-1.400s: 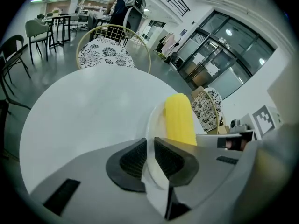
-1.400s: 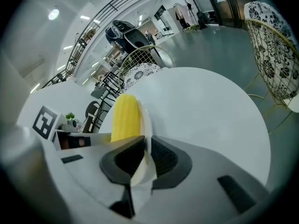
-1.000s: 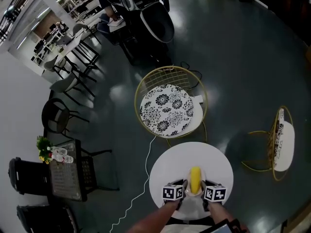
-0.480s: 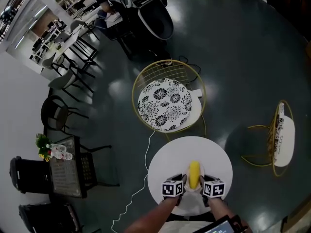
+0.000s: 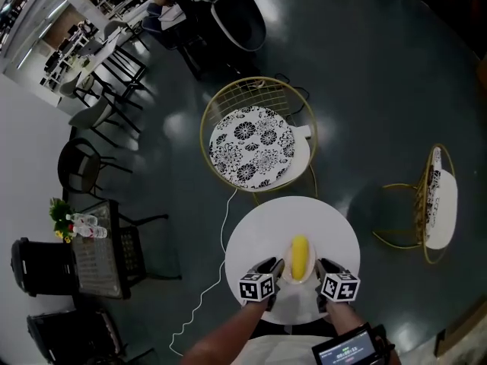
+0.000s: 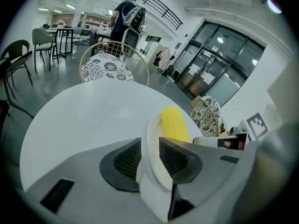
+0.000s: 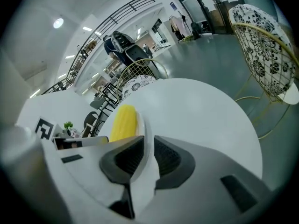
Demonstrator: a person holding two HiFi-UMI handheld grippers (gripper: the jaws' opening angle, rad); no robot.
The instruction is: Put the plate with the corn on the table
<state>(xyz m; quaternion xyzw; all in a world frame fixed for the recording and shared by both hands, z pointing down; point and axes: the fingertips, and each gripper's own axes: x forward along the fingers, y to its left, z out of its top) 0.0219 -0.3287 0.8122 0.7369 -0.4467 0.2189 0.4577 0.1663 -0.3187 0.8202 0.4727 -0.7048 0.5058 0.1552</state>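
Observation:
A white plate [image 5: 287, 268] carrying a yellow corn cob [image 5: 300, 255] sits over the near half of the round white table [image 5: 259, 238]. My left gripper [image 5: 272, 271] is shut on the plate's left rim and my right gripper [image 5: 323, 269] on its right rim. The left gripper view shows the plate rim [image 6: 152, 139] pinched between the dark pads of the left gripper [image 6: 150, 158], with the corn [image 6: 174, 124] just beyond. In the right gripper view the thin rim [image 7: 148, 139] stands between the pads of the right gripper [image 7: 145, 157], beside the corn [image 7: 123, 122]. I cannot tell whether the plate rests on the tabletop.
A gold wire chair with a black-and-white floral cushion [image 5: 251, 144] stands just beyond the table. A second one [image 5: 435, 201] is at the right. A dark side table [image 5: 90, 257] with a plant is at the left. A white cable [image 5: 219, 258] runs over the dark floor.
The two marker cubes now sit farther apart on either side of the plate. The plate with the corn lies slightly farther onto the table, and the head view has shifted.

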